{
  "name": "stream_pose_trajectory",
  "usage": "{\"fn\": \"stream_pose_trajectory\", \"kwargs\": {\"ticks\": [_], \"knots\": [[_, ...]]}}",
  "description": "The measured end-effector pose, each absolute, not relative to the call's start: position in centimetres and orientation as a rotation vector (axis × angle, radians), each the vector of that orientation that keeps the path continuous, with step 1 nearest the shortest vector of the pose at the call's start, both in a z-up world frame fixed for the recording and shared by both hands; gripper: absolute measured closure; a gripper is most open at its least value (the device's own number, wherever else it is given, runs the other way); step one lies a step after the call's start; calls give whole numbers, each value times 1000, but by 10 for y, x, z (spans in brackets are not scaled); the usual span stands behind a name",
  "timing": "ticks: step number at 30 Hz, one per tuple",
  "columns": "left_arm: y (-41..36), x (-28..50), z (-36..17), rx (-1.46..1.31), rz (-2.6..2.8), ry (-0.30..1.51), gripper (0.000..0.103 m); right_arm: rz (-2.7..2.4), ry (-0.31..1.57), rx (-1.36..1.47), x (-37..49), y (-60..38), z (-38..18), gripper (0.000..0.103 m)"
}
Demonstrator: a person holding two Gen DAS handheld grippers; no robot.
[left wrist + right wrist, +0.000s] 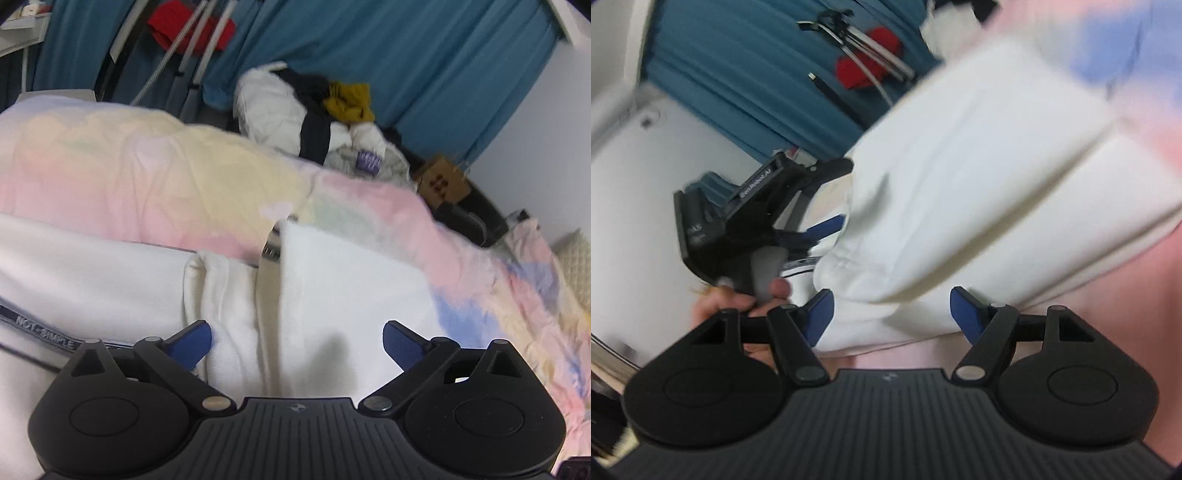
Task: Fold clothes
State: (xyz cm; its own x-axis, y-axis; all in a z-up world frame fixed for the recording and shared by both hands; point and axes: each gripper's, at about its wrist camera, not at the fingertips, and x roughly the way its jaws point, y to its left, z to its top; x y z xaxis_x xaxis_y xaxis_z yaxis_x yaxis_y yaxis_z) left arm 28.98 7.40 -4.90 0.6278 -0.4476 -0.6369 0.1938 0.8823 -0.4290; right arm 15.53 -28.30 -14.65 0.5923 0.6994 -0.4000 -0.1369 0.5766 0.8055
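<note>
A white garment [332, 288] lies partly folded on the pastel bedspread [147, 173], with a beige drawstring [267, 295] and a waistband strip printed "NOT SIMPLE" [44, 332] at the left. My left gripper [297, 343] is open just above the white folds, holding nothing. In the right wrist view the same white garment [979, 184] fills the middle, blurred. My right gripper [890, 314] is open with the garment's rolled edge between its blue pads, not clamped. The left gripper [827, 229] shows there too, held by a hand [738, 299], at the garment's left edge.
A pile of white, black and mustard clothes [317, 122] sits at the bed's far side. Teal curtains [424, 62] hang behind, with a rack and a red item [192, 29]. A cardboard box [443, 181] and dark things lie by the white wall at right.
</note>
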Motion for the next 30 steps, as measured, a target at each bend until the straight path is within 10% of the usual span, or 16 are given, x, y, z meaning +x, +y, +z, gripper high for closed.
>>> {"fn": "stream_pose_trajectory", "kwargs": {"ticks": [6,8,10,30], "knots": [[74,299,-52,-347,-393,811,10,588,772,1000,172,-282,-166,39],[77,299,-49,-368,-411,801,10,556,783,1012,176,-282,-172,81],[82,298,-47,-398,-426,795,10,520,802,999,174,-280,-179,95],[109,247,-17,-396,-339,706,8,474,814,665,176,-251,-162,97]]}}
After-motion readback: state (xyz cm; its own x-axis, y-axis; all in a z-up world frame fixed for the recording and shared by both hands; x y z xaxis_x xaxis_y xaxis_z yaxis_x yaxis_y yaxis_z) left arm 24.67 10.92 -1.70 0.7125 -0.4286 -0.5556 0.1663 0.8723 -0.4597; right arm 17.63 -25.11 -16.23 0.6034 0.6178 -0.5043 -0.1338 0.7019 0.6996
